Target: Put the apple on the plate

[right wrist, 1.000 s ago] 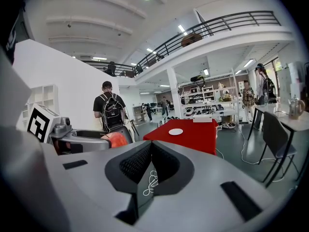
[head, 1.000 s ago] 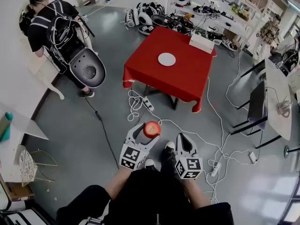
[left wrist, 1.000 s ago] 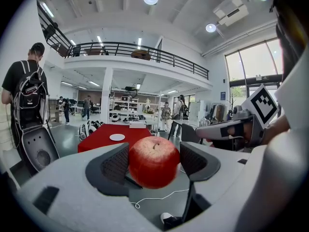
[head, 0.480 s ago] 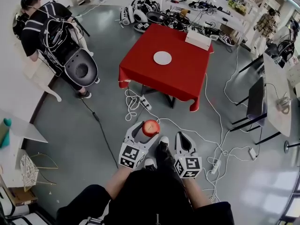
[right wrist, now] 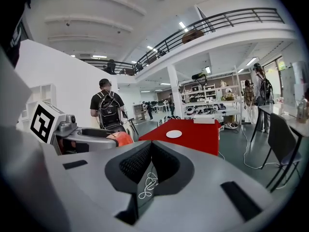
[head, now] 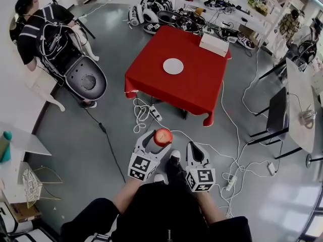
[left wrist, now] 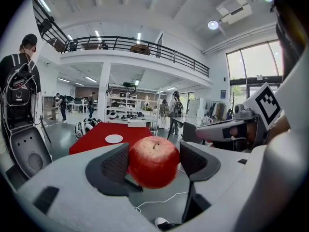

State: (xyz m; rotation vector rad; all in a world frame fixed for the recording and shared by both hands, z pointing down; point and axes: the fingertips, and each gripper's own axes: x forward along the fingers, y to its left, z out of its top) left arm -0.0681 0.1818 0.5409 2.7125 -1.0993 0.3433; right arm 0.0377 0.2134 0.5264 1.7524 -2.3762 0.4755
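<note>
A red apple is clamped between the jaws of my left gripper, held above the grey floor. My right gripper is beside it, shut with nothing between its pads. The white plate lies near the middle of a table draped in a red cloth, some way ahead of both grippers. From the right gripper view the apple shows behind the left gripper's body.
White cables and a power strip trail over the floor between me and the table. A white box sits at the table's far corner. A person with a backpack stands at the left. Desks and a chair stand to the right.
The table and plate have drawn slightly nearer and shifted left in the head view. The person at the left has moved a little. The grippers keep their pose, apple still held.
</note>
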